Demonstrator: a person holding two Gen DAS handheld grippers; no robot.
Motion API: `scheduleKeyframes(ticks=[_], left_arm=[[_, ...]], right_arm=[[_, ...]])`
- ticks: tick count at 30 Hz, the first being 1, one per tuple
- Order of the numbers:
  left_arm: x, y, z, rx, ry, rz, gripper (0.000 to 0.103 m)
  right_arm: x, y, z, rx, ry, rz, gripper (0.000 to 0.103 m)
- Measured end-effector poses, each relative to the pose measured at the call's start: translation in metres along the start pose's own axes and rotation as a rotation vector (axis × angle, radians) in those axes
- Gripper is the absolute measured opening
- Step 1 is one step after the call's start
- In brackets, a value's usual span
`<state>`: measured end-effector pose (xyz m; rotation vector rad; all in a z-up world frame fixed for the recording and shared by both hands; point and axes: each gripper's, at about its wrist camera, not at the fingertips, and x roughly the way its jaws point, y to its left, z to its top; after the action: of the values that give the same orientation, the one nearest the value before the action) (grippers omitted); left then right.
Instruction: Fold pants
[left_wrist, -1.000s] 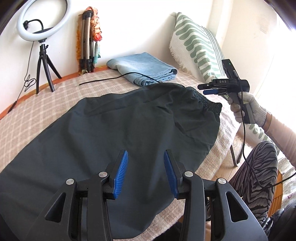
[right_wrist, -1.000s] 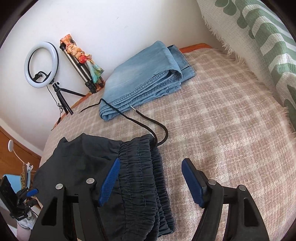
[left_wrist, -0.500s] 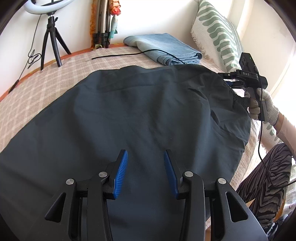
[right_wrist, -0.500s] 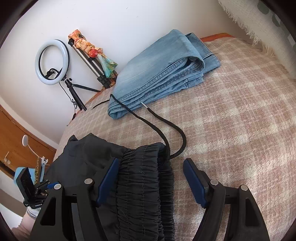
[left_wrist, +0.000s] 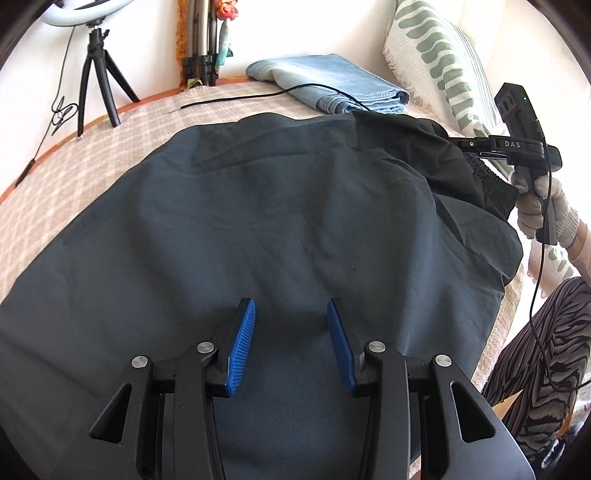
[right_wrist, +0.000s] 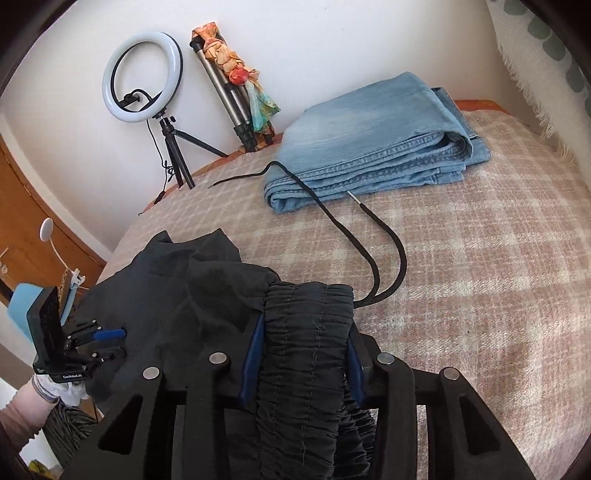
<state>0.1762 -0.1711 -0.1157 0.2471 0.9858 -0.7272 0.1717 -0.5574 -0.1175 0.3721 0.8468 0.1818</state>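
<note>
Dark pants (left_wrist: 280, 206) lie spread flat, their elastic waistband (right_wrist: 306, 332) bunched and lifted.

My views are sharp and daylit; glare washes out the wall (left_wrist: 517, 44) on my right. Straight lines bow toward black corners, and the dark pants (left_wrist: 258, 221) swallow detail.

Right claw (right_wrist: 301, 358) clamping black pants waistband (right_wrist: 306, 332), folded jeans (right_wrist: 373, 136) beyond

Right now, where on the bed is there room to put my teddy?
Bare blanket lies right of the drawstring, below the folded jeans; another strip sits between the dark pants and the ring light tripod. The middle is crowded with pants.
</note>
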Motion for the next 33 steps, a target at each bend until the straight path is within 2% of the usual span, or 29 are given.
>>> scheduleKeyframes(ticks=[3,5,9,11,14,15,17,19,21,24,29,33], left_arm=[[-0.004,0.001,-0.001,-0.01,-0.008,-0.001,0.039],[-0.007,0.002,-0.002,-0.014,-0.014,-0.002,0.039],[-0.01,0.004,-0.003,-0.017,-0.022,0.002,0.039],[-0.012,0.005,-0.004,-0.021,-0.023,0.002,0.039],[-0.018,0.006,-0.006,-0.025,-0.034,0.008,0.039],[-0.021,0.007,-0.006,-0.026,-0.041,0.009,0.039],[-0.025,0.009,-0.007,-0.028,-0.047,0.015,0.039],[-0.029,0.012,-0.008,-0.038,-0.051,0.007,0.039],[-0.03,0.013,-0.009,-0.045,-0.05,0.003,0.039],[-0.031,0.012,-0.01,-0.035,-0.044,-0.001,0.039],[-0.031,0.009,-0.014,-0.012,-0.03,0.013,0.039],[-0.031,0.012,-0.021,-0.018,-0.016,0.017,0.039]], right_arm=[[-0.03,0.004,0.004,0.026,-0.073,-0.07,0.035],[-0.048,-0.001,0.007,0.029,-0.112,-0.163,0.034],[-0.052,-0.018,0.007,0.072,-0.102,-0.279,0.033],[-0.042,-0.025,0.007,0.068,-0.066,-0.273,0.035],[-0.028,-0.032,0.008,0.078,0.012,-0.253,0.045],[-0.027,-0.033,0.008,0.085,0.026,-0.253,0.045],[-0.031,-0.031,0.008,0.076,0.026,-0.28,0.046],[-0.045,-0.023,0.011,0.048,-0.011,-0.315,0.05],[-0.063,-0.013,0.015,0.047,-0.068,-0.303,0.058],[-0.082,0.011,0.027,0.027,-0.143,-0.246,0.061],[-0.06,0.062,0.056,-0.052,-0.092,-0.094,0.061],[-0.021,0.1,0.077,-0.129,-0.029,-0.034,0.061]])
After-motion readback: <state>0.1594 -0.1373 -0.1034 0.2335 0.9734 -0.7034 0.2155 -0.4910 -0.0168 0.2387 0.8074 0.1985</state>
